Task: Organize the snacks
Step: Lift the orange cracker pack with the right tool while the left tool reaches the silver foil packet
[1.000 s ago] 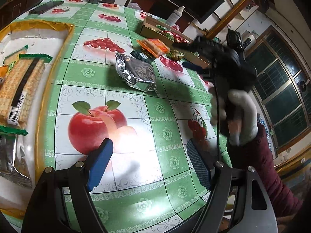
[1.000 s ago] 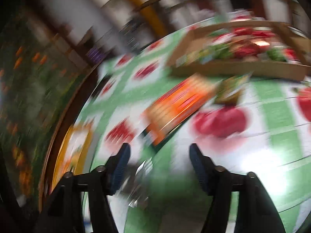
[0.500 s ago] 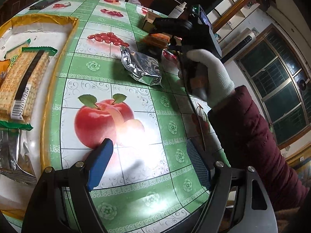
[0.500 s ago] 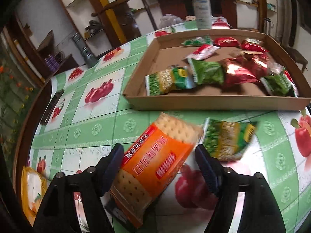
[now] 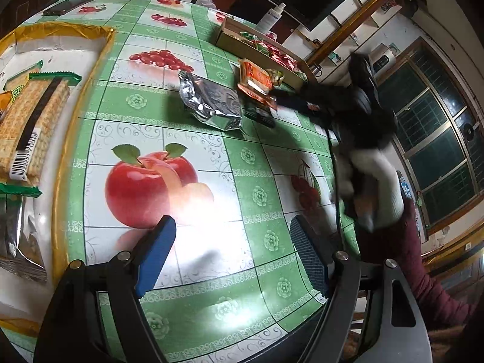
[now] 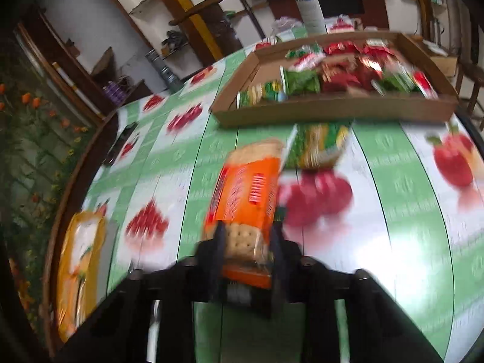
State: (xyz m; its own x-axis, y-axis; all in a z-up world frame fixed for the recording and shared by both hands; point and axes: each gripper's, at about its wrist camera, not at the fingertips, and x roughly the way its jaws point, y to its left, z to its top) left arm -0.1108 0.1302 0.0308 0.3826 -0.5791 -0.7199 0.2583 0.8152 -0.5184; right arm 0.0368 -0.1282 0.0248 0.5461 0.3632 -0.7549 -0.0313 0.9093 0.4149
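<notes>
One orange cracker packet [image 6: 246, 195] is pinched at its near end between the two fingers of the right gripper [image 6: 246, 243], whose jaws have closed tight on it; the packet points away from the camera over the fruit-print tablecloth [image 6: 393, 211]. Just beyond its far end lies a green snack bag [image 6: 317, 145], and behind that stands a cardboard tray [image 6: 332, 112] filled with red and green packets, a white spray bottle [image 6: 307, 3] past it. From the left wrist view, the same packet [image 5: 254, 80] sits beside a silver foil bag [image 5: 211, 103], with a white-gloved hand [image 5: 372, 181] on the right gripper's handle. Nothing is between the blue pads of the left gripper [image 5: 233, 257], which hangs spread apart above the cloth. At far left, a gold-rimmed tray [image 5: 63, 157] holds long cracker packs [image 5: 30, 121].
</notes>
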